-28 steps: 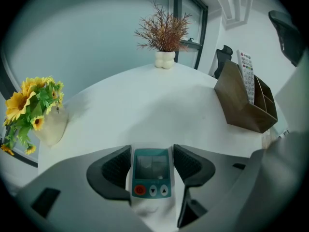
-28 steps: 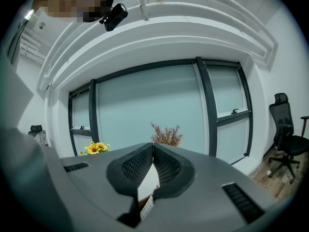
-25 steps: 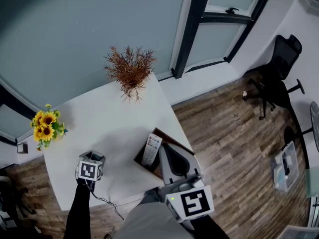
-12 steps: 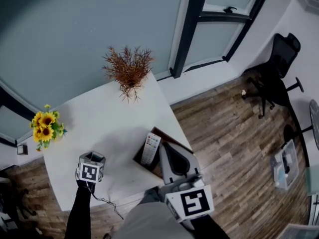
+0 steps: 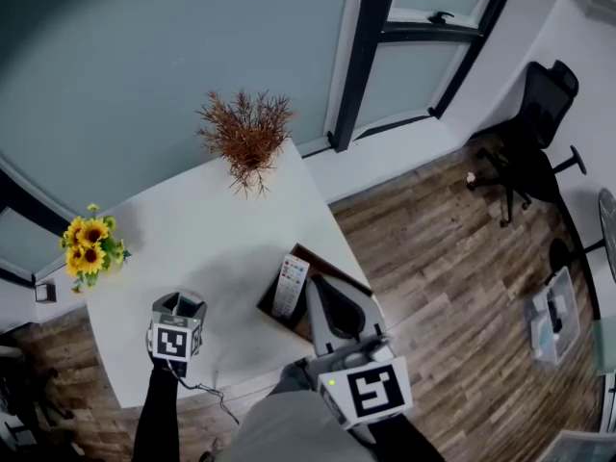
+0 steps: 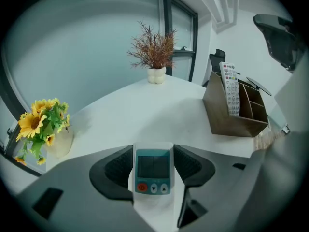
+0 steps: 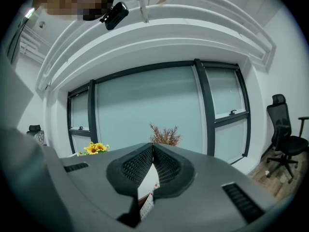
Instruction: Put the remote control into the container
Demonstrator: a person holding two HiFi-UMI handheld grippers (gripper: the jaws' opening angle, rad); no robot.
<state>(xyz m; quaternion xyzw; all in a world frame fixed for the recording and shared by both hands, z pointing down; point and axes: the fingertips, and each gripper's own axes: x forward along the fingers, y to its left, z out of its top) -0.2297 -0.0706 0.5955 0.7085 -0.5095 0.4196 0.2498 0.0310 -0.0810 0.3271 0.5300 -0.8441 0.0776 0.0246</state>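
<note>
Jaws of the left gripper [image 5: 179,308] are clamped on a white remote control [image 6: 153,170] with a teal screen face, one pad against each long side. In the head view this gripper sits at 7 o'clock on the white bench [image 5: 212,248], well apart from the container [image 6: 227,122]. That brown wooden container stands at the bench's 5 o'clock edge, and a second remote [image 6: 231,88] with many buttons leans upright in one of its compartments. The right gripper [image 7: 152,153] hangs just at 5 o'clock of the container, its jaws closed together with nothing between them. Sunflowers [image 5: 89,243] stand at 9 o'clock, and a dried reddish plant [image 5: 245,133] at 12 o'clock.
</note>
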